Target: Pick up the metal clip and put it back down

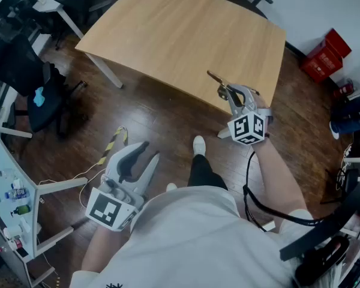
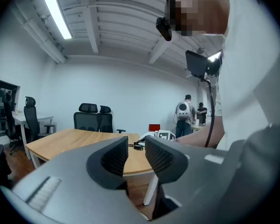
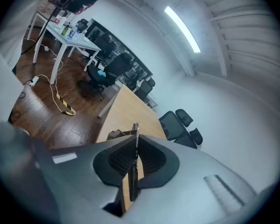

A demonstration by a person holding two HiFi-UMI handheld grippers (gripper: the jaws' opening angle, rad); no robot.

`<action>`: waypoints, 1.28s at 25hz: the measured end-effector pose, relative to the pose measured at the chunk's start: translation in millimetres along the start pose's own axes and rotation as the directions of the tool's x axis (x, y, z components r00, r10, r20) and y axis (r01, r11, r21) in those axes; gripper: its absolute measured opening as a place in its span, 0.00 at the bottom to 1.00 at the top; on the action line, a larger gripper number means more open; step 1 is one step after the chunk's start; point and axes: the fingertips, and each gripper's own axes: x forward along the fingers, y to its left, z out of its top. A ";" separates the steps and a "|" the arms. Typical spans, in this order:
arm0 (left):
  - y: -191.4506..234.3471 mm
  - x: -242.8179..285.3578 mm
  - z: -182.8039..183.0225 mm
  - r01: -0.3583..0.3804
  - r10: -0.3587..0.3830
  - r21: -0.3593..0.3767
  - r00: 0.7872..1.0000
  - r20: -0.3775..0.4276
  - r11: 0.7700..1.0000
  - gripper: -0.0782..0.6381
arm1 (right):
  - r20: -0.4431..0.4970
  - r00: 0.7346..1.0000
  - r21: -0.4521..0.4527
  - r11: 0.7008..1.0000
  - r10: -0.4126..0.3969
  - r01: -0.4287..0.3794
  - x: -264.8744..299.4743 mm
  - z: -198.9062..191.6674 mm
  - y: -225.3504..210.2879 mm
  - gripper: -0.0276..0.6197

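The metal clip [image 1: 216,80] is a thin metal piece with a handle that pokes out toward the table's middle. My right gripper [image 1: 229,93] is shut on it, just above the near right edge of the light wooden table [image 1: 168,35]. In the right gripper view the clip [image 3: 136,135] stands as a narrow strip pinched between the two dark pads of the right gripper [image 3: 135,161]. My left gripper [image 1: 145,152] hangs low over the dark wood floor, well short of the table. It is open and holds nothing, and the left gripper view shows a gap between its pads [image 2: 115,157].
Red crates [image 1: 327,56] stand on the floor beyond the table's right corner. A black office chair [image 1: 36,95] and a white desk with small bottles [image 1: 12,203] are at the left. Yellow-black tape [image 1: 114,141] lies on the floor. Two people [image 2: 182,118] stand far off.
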 end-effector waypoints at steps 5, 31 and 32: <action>-32.6 -47.8 -9.6 0.052 -0.052 -0.015 0.999 -0.005 0.999 0.26 | 0.020 1.000 0.050 0.999 -0.002 0.001 -99.0 43.7 37.9 0.05; -121.8 -55.5 -20.3 0.191 -0.191 -0.008 0.982 -0.012 0.982 0.25 | 0.102 0.995 0.050 0.999 -0.012 0.007 -296.8 96.0 67.3 0.05; -119.0 -55.6 -19.7 0.193 -0.193 -0.005 0.981 -0.009 0.981 0.25 | 0.096 0.995 0.053 0.999 -0.014 0.009 -290.7 92.4 65.1 0.05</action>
